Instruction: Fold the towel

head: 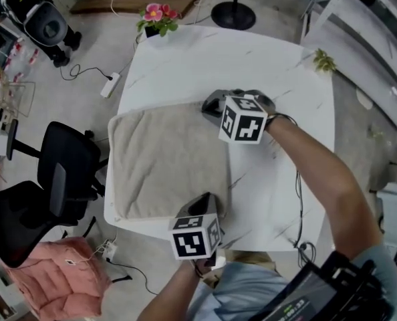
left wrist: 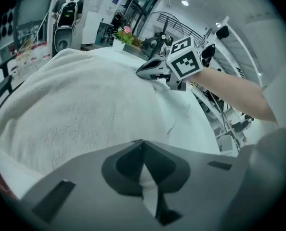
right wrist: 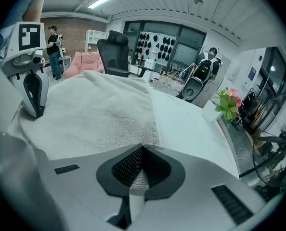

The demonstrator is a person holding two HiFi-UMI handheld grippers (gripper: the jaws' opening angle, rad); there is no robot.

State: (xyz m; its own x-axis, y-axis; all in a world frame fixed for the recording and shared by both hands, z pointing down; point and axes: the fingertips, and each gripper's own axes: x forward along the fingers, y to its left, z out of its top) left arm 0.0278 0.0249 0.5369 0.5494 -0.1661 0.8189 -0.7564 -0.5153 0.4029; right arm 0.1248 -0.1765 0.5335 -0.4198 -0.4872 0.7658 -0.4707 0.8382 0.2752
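Nearest the head camera, the left hand-held gripper (head: 207, 200) sits at the near right corner of the towel (head: 164, 160), its marker cube facing up. In the left gripper view its jaws are brought together, tips meeting at the cloth's edge, with a pale sliver pinched between them. Farther out, the right hand-held gripper (head: 208, 105) is at the towel's far right corner, and a bare forearm (head: 319, 172) reaches to it from the lower right. In the right gripper view its jaws are likewise closed, with the nubby weave of the towel caught between the dark pads. Both grippers point steeply down at the cloth. Beige and soft-looking, the towel lies flat on the left part of the white marbled counter (head: 272, 72), its left edge running along the counter's left edge and its near edge close to the counter's near edge; the right part of the counter is bare beside it. At the far left corner of the counter stands a small pot of pink flowers (head: 158, 19). On the floor to the left are a black office chair (head: 68, 166) and a pink cushion (head: 58, 279).
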